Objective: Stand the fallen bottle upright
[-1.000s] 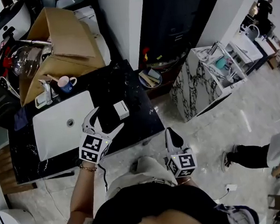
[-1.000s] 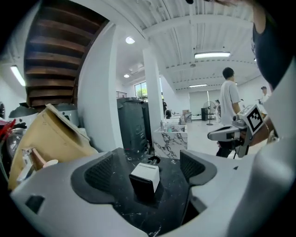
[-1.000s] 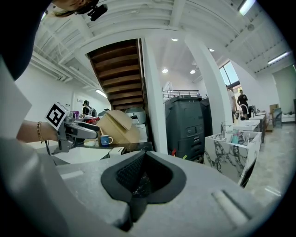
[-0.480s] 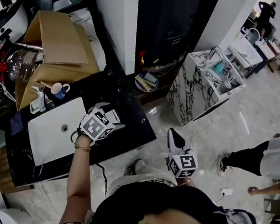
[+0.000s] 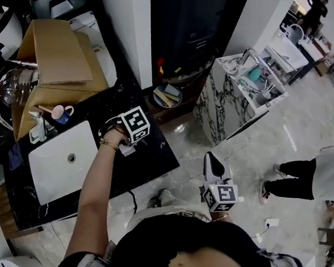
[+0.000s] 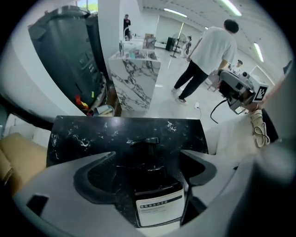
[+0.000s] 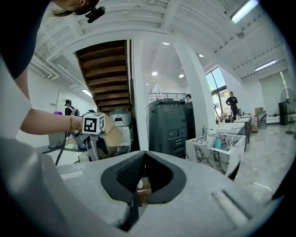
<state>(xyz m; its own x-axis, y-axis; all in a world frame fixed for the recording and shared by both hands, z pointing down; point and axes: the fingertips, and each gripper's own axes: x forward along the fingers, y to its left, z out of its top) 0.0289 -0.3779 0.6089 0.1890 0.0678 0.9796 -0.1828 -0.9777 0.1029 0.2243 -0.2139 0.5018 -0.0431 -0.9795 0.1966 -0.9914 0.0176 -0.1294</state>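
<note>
My left gripper (image 6: pixel 148 153) has its jaws apart around the dark pump bottle (image 6: pixel 155 194) on the black counter (image 6: pixel 185 132). Only the right jaw seems to touch it, and I cannot tell if it stands fully upright. If I pull away crooked, that jaw may tip it over. The right gripper (image 7: pixel 140 159) hangs pressed together, empty. At 9 o'clock from the bottle, the white sink (image 5: pixel 53 170) holds nothing; at 10 o'clock, the blue mug (image 5: pixel 64 114) seems to hold a stick.

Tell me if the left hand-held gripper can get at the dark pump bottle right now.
Probably yes. The left hand-held gripper is over the black counter with its jaws apart on either side of the dark pump bottle, and nothing stands between them and it.
</note>
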